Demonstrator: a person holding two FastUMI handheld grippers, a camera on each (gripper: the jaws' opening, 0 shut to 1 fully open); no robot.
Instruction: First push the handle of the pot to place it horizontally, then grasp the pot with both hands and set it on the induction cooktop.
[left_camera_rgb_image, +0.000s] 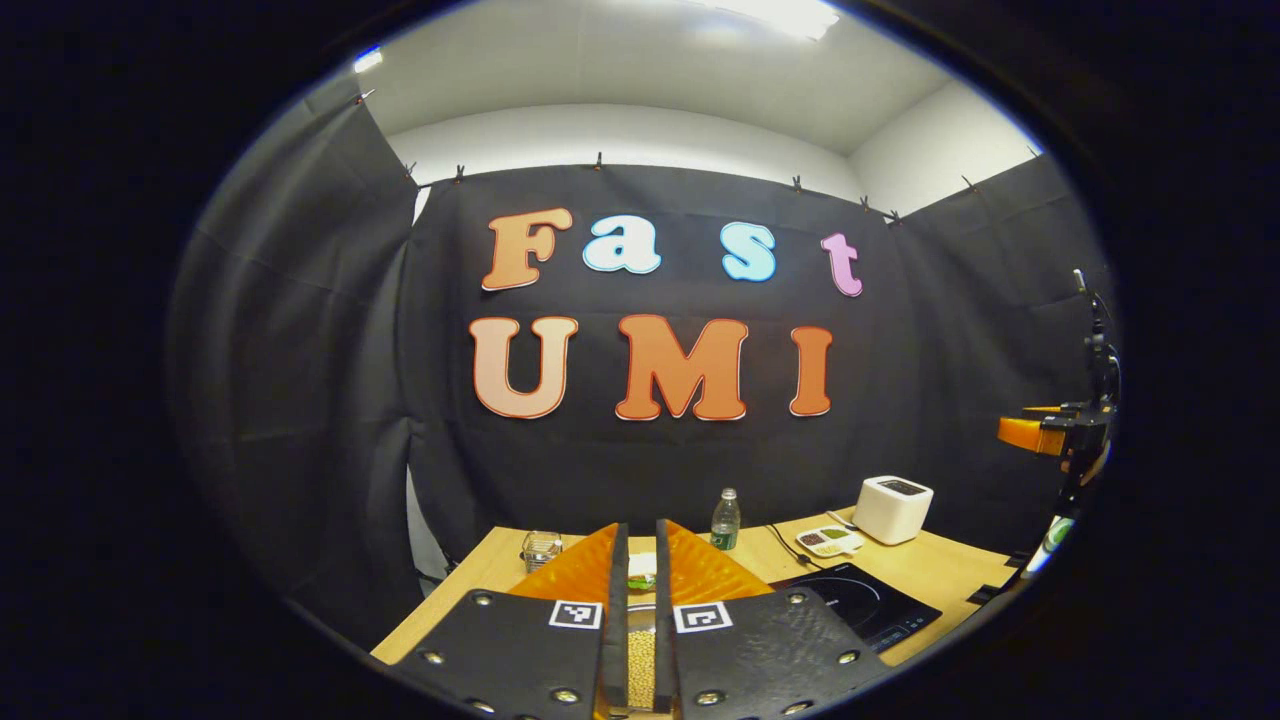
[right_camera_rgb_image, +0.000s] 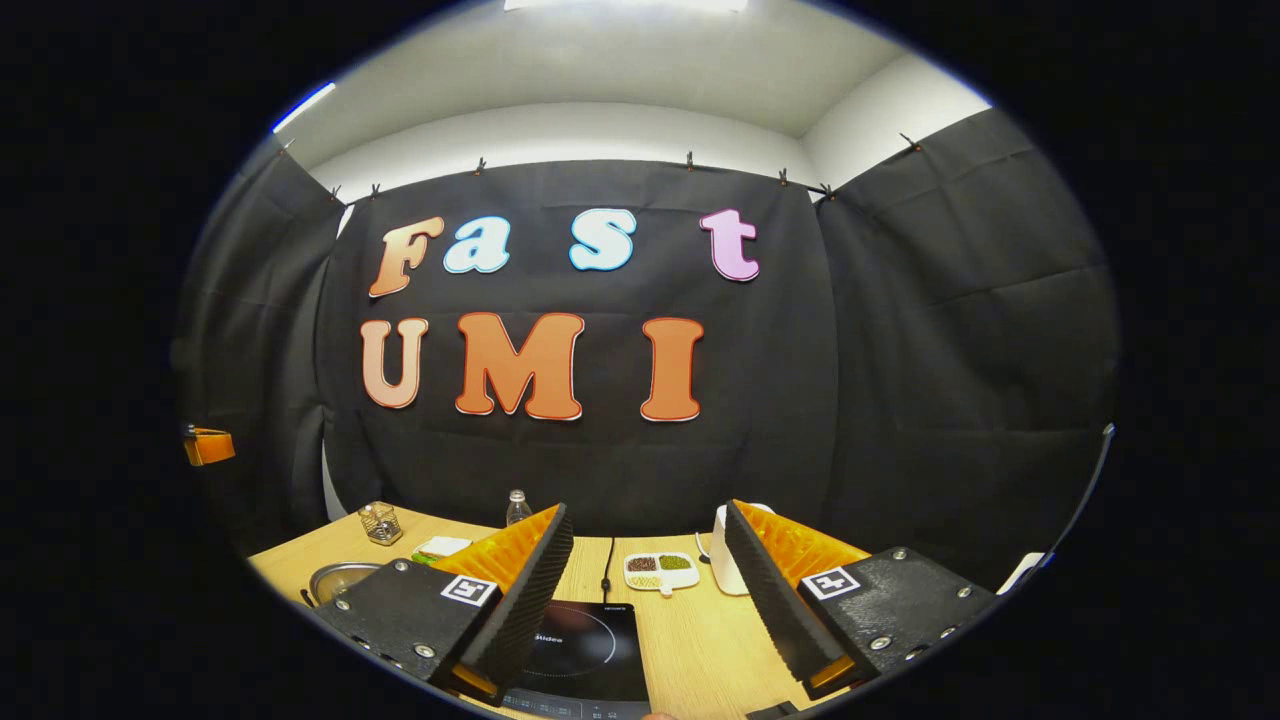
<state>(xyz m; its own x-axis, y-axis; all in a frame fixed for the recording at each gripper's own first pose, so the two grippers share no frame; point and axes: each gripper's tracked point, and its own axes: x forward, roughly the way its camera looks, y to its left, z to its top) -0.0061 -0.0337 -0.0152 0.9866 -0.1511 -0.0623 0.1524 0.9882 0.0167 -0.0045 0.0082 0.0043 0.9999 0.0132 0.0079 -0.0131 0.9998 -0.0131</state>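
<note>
Left gripper view: left gripper at bottom centre, fingers drawn nearly together, a thin slit between them and nothing clamped. Through that slit, low in the frame, a strip of something pale and grainy, perhaps the pot's contents, too narrow to tell. Induction cooktop at lower right on the wooden table, its glass bare. Behind it a white box-shaped appliance, a small divided dish, a green-labelled bottle near centre, and a glass container at lower left. At the right edge, part of the other hand-held rig, held high.

Right gripper view: right gripper at the bottom, fingers spread wide apart, empty. Between them the cooktop, with no pot on it. Pot at lower left, just a metal rim peeking past the left finger, well apart from the cooktop; handle hidden, so its direction impossible to judge.

Judged from this: task at or near its start. Handle push not confirmed, two-handed grasp not made, placement on the cooktop wholly left to do.
</note>
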